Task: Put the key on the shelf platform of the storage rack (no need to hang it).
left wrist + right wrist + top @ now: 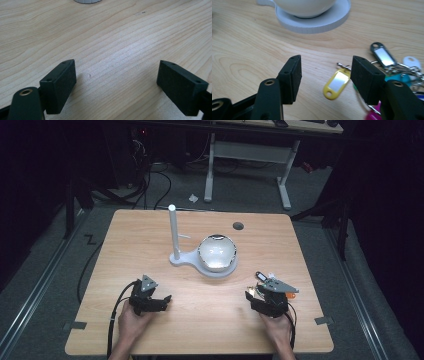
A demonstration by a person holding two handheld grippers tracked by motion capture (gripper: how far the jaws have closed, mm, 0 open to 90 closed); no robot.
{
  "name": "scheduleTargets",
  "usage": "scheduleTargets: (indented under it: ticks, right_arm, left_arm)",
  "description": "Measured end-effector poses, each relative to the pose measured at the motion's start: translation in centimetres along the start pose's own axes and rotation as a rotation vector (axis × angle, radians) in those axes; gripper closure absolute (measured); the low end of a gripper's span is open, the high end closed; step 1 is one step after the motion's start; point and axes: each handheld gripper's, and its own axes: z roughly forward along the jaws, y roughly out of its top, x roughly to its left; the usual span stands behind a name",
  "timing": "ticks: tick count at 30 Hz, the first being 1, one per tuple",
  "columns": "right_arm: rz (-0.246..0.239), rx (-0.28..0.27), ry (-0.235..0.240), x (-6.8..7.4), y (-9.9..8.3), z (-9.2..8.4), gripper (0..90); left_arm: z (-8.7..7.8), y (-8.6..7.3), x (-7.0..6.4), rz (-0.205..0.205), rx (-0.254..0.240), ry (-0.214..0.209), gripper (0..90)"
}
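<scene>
Hovering low over a bunch of key tags [387, 72], the right gripper [325, 72] holds its jaws wide apart with nothing pinched between them. The yellow tag [335, 83] lies flat on the wooden table [249, 50] in the gap between the jaws, nearer the right-hand one, and is not touched by either.

To pick well, the gripper should probably come down so that one pad lands on each long edge of a single tag, or on the metal ring that joins them, and close only once the tips almost touch the wood. A flat tag is thin and may slide out, so the ring looks the safer hold. The rest of the bunch will likely swing when lifted, so a slow rise seems wise.

The bunch sits at the near right of the table, well apart from the white stand [212, 267] with its upright post [173, 232] and the white bowl [216, 251] resting on its round base. Its tags are small plastic ovals with clear label windows: yellow, black [382, 53], white, teal and pink, fanned out from thin rings.

The left gripper [116, 80] rests over bare wood at the near left, its jaws also spread and empty.
</scene>
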Motion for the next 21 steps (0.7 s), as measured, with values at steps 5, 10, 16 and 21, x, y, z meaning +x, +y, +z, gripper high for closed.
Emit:
scheduleTargets:
  ticks: [5,10,16,21]
  right_arm:
    - [0.015,0.0,-0.04,-1.2,-0.1,-0.6,42.3]
    - [0.041,0.005,-0.091,-2.7,-0.2,-1.1,42.2]
    - [0.069,0.026,-0.128,-4.1,-0.6,-1.2,40.6]
    - [0.093,0.046,-0.157,-4.9,-0.9,-0.9,39.1]
  left_arm:
    - [0.0,0.0,0.0,0.0,0.0,0.0,16.1]
    - [0.0,0.0,0.0,-0.003,0.001,0.0,16.2]
    - [0.0,0.0,0.0,-0.002,0.001,0.0,16.2]
    - [0.0,0.0,0.0,-0.003,0.002,0.0,16.2]
